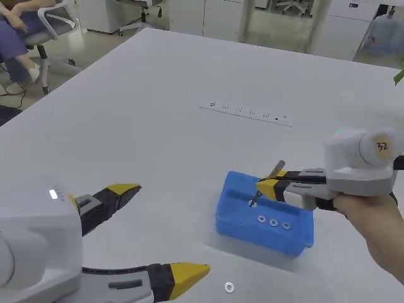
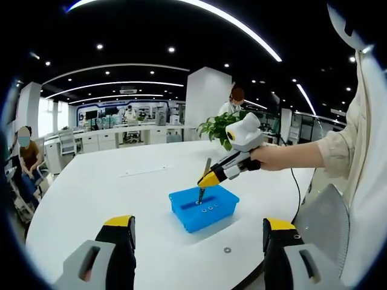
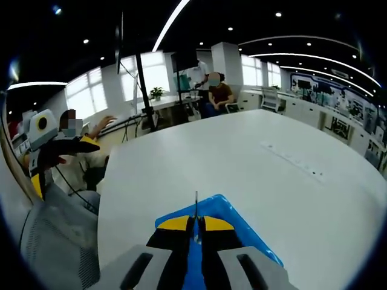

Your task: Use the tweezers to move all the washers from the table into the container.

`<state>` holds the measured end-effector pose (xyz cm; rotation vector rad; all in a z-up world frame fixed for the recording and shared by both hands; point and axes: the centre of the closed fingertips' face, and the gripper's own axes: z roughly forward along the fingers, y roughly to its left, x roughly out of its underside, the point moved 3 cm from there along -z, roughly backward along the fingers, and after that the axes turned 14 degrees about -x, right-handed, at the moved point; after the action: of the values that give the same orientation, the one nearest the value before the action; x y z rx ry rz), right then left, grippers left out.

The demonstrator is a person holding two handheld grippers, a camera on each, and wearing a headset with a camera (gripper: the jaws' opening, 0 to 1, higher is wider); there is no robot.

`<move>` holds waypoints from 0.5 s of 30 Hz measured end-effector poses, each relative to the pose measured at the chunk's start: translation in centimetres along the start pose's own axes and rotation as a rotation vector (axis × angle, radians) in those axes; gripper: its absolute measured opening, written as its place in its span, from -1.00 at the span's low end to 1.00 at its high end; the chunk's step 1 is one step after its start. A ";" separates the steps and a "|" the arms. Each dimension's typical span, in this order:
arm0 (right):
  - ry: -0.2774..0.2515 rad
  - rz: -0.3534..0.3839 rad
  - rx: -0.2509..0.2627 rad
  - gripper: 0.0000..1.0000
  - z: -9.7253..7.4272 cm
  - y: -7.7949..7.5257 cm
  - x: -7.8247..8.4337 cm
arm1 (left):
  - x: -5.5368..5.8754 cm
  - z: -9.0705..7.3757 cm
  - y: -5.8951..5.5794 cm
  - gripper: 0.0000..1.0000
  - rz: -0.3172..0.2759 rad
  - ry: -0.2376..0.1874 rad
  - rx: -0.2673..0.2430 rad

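A blue container (image 1: pixel 243 230) sits on the white table with three washers (image 1: pixel 273 222) inside. My right gripper (image 1: pixel 268 187) is shut on the metal tweezers (image 1: pixel 255 199), whose tips point down into the container's left part; whether they hold a washer I cannot tell. One washer (image 1: pixel 229 288) lies on the table in front of the container. My left gripper (image 1: pixel 161 230) hangs open at the lower left, holding nothing. In the left gripper view the container (image 2: pixel 187 220), the loose washer (image 2: pixel 227 249) and the tweezers (image 2: pixel 202 184) lie ahead. In the right gripper view the tweezers (image 3: pixel 195 208) stick out over the container (image 3: pixel 248 238).
A flush socket strip (image 1: pixel 249 113) is set in the table beyond the container. An office chair (image 1: pixel 53 25) with a seated person stands off the table's far left edge. A potted plant (image 2: pixel 217 127) stands behind the table.
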<state>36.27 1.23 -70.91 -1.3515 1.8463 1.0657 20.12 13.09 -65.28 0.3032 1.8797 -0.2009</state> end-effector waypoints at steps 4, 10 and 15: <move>0.022 0.013 0.002 -0.96 0.6 -0.3 0.8 | 0.1 0.0 0.0 0.77 -0.001 0.001 0.000; 0.052 0.036 0.005 -0.96 1.3 -0.8 1.9 | 0.1 -0.1 0.2 0.77 -0.005 0.001 -0.005; 0.070 0.045 0.007 -0.96 1.7 -1.1 2.5 | 0.2 -0.2 0.4 0.77 -0.005 0.003 -0.012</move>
<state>36.60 1.42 -74.11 -1.3654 1.9375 1.0458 20.01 13.54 -65.41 0.2905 1.8846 -0.1931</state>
